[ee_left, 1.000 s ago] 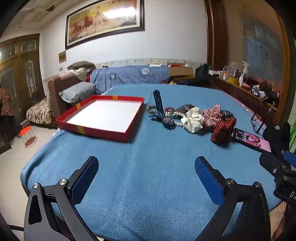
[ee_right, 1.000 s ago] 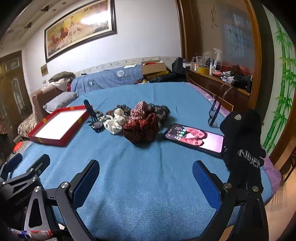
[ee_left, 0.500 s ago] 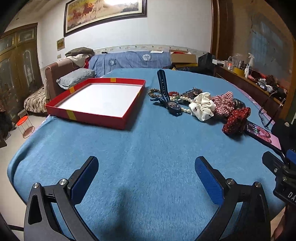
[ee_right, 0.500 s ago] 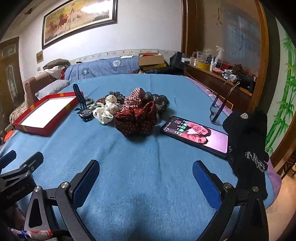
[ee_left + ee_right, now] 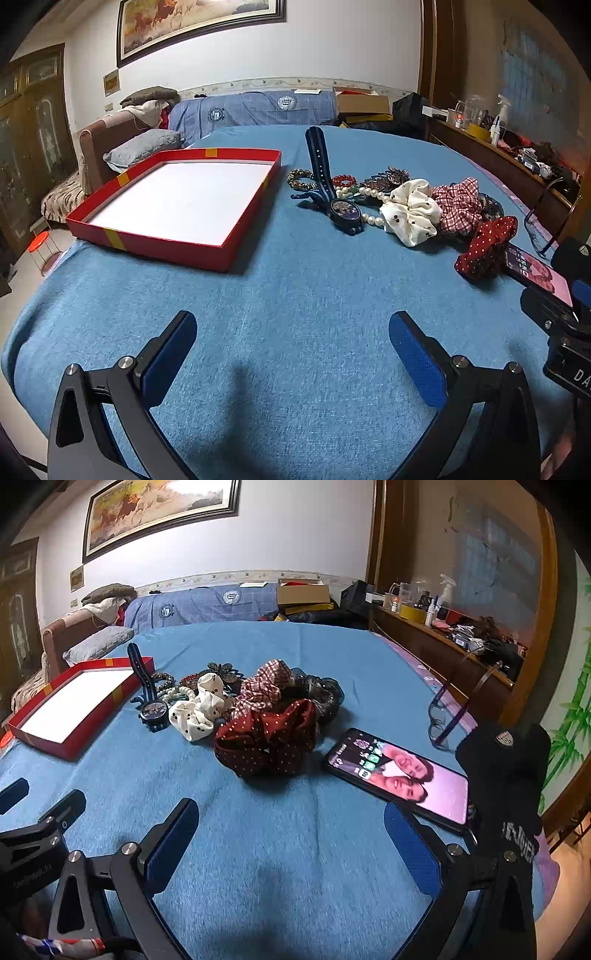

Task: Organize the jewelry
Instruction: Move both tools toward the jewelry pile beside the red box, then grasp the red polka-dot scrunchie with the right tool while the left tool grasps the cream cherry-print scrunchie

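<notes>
One red tray (image 5: 177,243) with a bare white floor sits at the left of the left wrist view on the blue cloth (image 5: 295,314). Right of it lies the jewelry heap: scrunchies (image 5: 412,214), watch (image 5: 343,210), pearl beads (image 5: 373,219). Both the left gripper (image 5: 291,350) and right gripper (image 5: 291,838) hover low in frame, fingers spread, holding nothing.

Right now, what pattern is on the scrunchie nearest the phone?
Dark red with small white dots: the scrunchie beside the phone. Clearest in the right wrist view.
</notes>
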`<state>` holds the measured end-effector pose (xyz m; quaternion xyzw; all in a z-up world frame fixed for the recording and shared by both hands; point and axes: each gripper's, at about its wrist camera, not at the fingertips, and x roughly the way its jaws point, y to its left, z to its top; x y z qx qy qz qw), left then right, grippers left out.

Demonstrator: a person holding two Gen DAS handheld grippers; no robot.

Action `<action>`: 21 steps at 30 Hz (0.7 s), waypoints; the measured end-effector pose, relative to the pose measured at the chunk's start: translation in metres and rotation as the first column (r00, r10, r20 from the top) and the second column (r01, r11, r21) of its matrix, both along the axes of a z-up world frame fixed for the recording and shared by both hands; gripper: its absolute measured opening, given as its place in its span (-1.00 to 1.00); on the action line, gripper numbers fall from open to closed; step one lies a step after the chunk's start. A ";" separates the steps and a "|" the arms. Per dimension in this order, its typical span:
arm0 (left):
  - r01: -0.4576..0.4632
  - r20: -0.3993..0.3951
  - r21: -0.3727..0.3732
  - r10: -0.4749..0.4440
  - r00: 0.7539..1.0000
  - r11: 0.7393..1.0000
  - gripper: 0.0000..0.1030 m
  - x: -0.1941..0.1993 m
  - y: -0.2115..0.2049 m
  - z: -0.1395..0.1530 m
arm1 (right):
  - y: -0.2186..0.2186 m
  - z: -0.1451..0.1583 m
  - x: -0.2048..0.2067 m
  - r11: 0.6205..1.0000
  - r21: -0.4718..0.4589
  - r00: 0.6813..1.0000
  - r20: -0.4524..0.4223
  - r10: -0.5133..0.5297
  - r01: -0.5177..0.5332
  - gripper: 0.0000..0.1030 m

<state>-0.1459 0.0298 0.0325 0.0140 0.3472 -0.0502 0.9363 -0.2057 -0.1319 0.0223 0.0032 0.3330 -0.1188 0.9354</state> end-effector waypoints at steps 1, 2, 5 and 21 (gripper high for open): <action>0.001 0.001 -0.003 -0.001 1.000 1.000 1.00 0.001 0.000 0.001 | 0.000 0.000 0.002 1.000 -0.001 1.000 -0.002 0.002 -0.002 0.98; 0.002 0.001 -0.007 -0.002 1.000 1.000 1.00 0.002 -0.001 0.002 | 0.000 0.001 0.004 1.000 -0.002 1.000 -0.004 0.004 -0.004 0.98; 0.006 0.002 -0.018 -0.006 1.000 1.000 1.00 0.006 -0.002 0.005 | -0.001 0.001 0.009 1.000 -0.005 1.000 -0.007 0.009 -0.009 0.98; 0.038 -0.055 -0.062 -0.042 0.998 0.997 1.00 0.032 0.004 0.005 | -0.038 0.017 0.033 0.973 0.201 0.993 -0.004 0.120 -0.117 0.44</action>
